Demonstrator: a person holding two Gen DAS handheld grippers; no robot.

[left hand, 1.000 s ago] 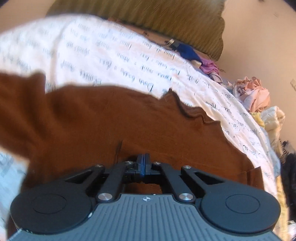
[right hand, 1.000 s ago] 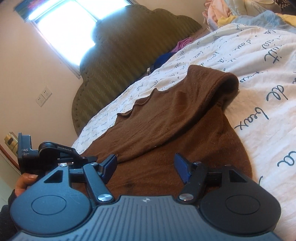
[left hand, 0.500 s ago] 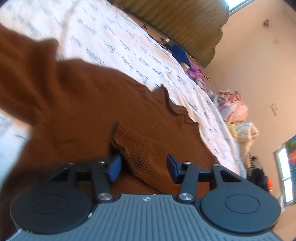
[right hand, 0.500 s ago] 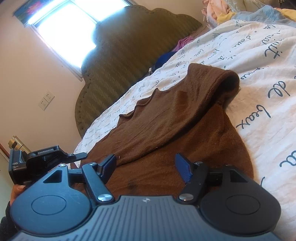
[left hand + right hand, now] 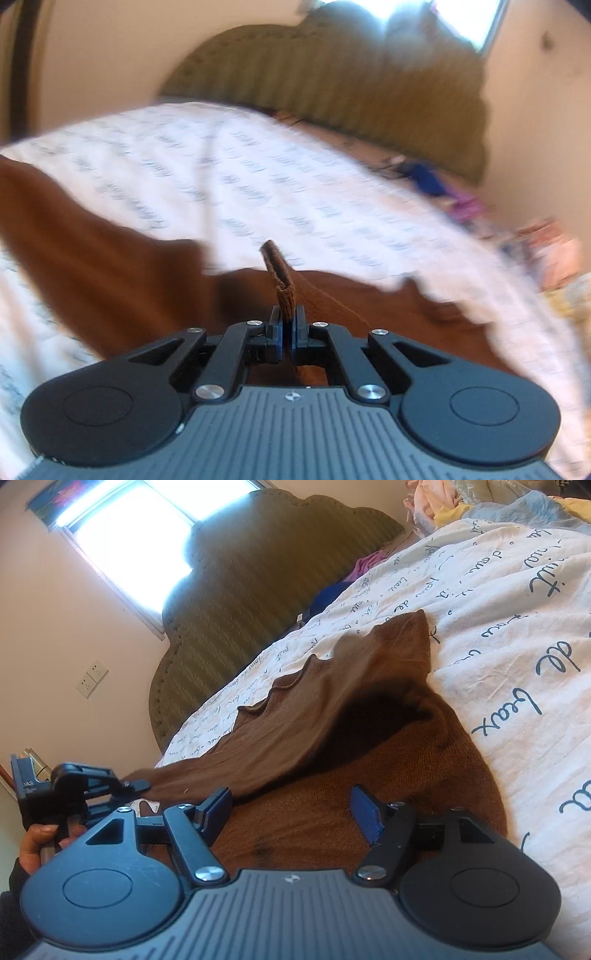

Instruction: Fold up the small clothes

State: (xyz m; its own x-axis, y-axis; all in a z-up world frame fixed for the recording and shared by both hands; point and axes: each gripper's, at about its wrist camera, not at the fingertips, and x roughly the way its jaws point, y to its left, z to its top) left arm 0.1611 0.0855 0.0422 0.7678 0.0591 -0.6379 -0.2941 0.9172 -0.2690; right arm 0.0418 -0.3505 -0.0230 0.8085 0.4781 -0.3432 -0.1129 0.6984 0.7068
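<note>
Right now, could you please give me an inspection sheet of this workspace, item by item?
Surface: bed with a white script-printed sheet.
Job's things: one brown sweater spread on the sheet; its sleeve is lifted toward the left gripper.
Clutter: blue and pink clothes near the headboard; a pastel clothes pile at the sheet's far edge.
Grippers: left gripper shut on the sleeve's ribbed cuff; right gripper open, low over the sweater, holding nothing.
Cables: nothing seen.
Surroundings: olive padded headboard, bright window, wall sockets.
</note>
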